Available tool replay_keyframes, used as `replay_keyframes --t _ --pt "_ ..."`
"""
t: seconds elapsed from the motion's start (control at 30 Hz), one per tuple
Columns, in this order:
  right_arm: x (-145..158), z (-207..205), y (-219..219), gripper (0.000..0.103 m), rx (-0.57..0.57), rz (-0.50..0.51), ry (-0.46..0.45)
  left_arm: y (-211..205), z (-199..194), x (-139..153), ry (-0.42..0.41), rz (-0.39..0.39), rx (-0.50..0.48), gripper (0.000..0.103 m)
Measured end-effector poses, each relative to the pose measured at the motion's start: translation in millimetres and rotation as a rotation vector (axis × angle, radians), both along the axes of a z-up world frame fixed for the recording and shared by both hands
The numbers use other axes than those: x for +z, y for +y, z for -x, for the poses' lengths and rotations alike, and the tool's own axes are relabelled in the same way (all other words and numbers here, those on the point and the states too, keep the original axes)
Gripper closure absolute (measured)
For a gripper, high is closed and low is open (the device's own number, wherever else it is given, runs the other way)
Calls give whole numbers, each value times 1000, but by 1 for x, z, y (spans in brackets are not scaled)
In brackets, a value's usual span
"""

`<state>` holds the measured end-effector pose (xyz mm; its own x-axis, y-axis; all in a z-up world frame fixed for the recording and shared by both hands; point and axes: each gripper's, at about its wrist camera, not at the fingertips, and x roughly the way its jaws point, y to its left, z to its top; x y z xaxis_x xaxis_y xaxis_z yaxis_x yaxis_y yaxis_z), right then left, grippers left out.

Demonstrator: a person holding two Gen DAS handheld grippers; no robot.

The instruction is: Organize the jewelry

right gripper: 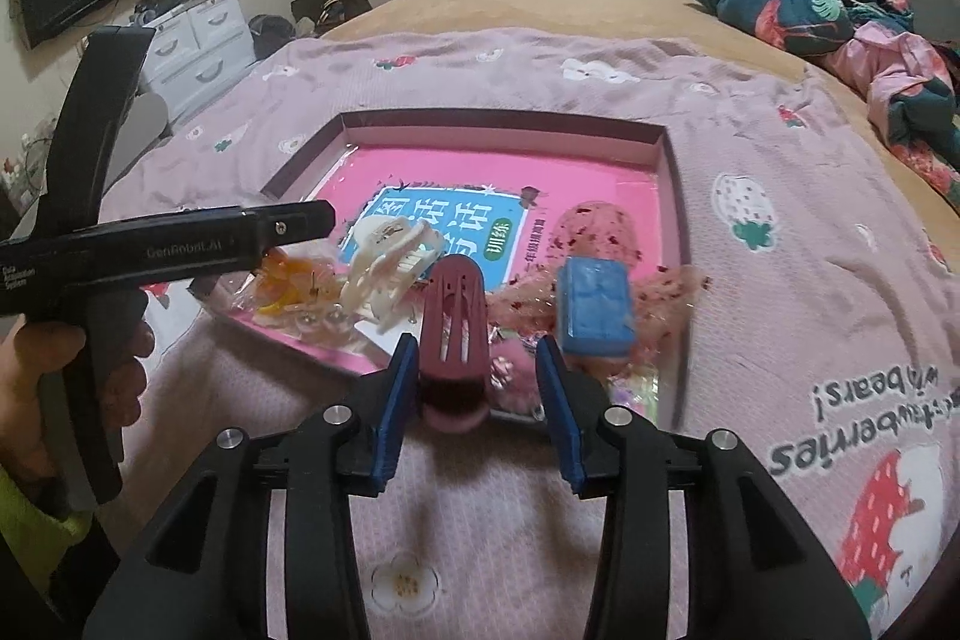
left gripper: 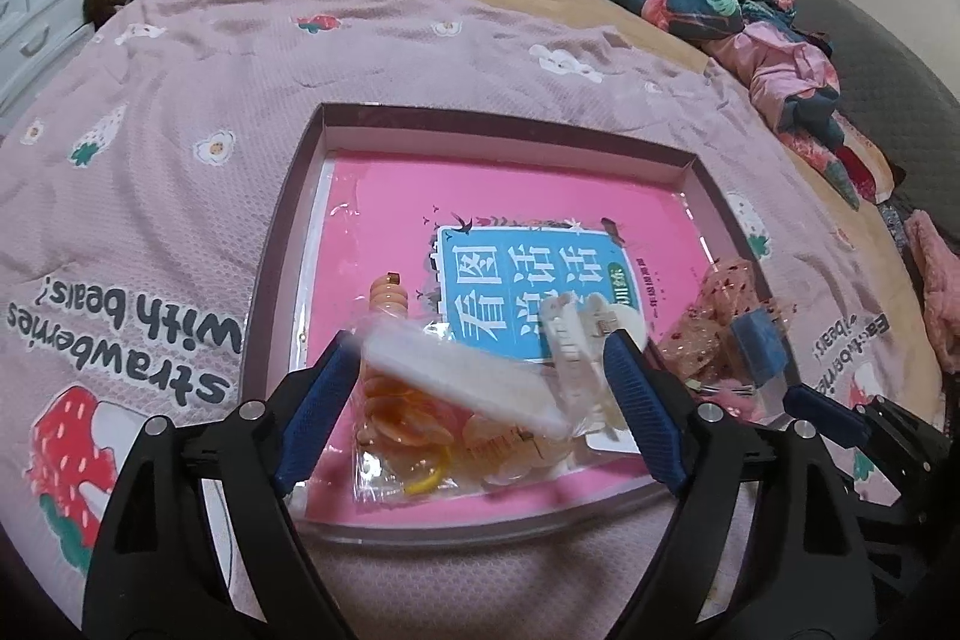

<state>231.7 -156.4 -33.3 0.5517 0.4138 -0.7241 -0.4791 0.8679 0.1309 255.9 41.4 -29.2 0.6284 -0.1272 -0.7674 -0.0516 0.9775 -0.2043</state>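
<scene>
Shallow box (right gripper: pixel 671 196): 1 white claw clip (right gripper: pixel 384 274), 1 blue case (right gripper: pixel 594 310). Both jaws wide apart, holding nothing.

Both wrist views look forward, low, close over bed; share tray (left gripper: pixel 690 172) (right gripper: pixel 666 142).

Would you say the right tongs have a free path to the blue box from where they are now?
Probably yes. The blue box sits just ahead of the open right tongs, only slightly rightward; the dark red hair clip lies between the fingers but off that line.
</scene>
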Motion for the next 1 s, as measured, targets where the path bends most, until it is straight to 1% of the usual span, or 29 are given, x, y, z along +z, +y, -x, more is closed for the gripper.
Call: replay_keyframes --t 0.07,0.13,0.3,0.37,0.43,0.53,0.6,0.67,0.73,0.77,0.83,1.0 --pt "4 5 -4 57 -5 -1 -8 0 5 6 -10 -1 0 27" --pt "8 9 -6 56 -11 -1 -17 0 9 11 -19 -1 2 27" --pt "17 23 -13 49 -19 -4 -39 -1 26 25 -45 0 3 27" --pt "21 29 -16 42 -24 -6 -51 -1 31 30 -52 1 3 25" --pt "25 34 -18 39 -29 -8 -64 -2 40 36 -64 0 1 23" --pt "32 42 -22 31 -39 -14 -81 -3 53 42 -80 -4 -4 22" --pt "36 49 -26 26 -48 -20 -93 -4 62 47 -88 -7 -2 18" --pt "40 55 -30 16 -64 -23 -105 -4 71 50 -98 -4 0 15" --pt "43 60 -33 14 -76 -24 -115 -4 81 52 -103 -6 0 11" --pt "45 62 -35 10 -80 -25 -117 -4 84 52 -105 -7 1 10" --pt "47 66 -38 7 -94 -25 -127 -4 94 54 -112 -13 2 9" --pt "50 79 -45 6 -114 -34 -138 -4 116 56 -122 -31 10 9"
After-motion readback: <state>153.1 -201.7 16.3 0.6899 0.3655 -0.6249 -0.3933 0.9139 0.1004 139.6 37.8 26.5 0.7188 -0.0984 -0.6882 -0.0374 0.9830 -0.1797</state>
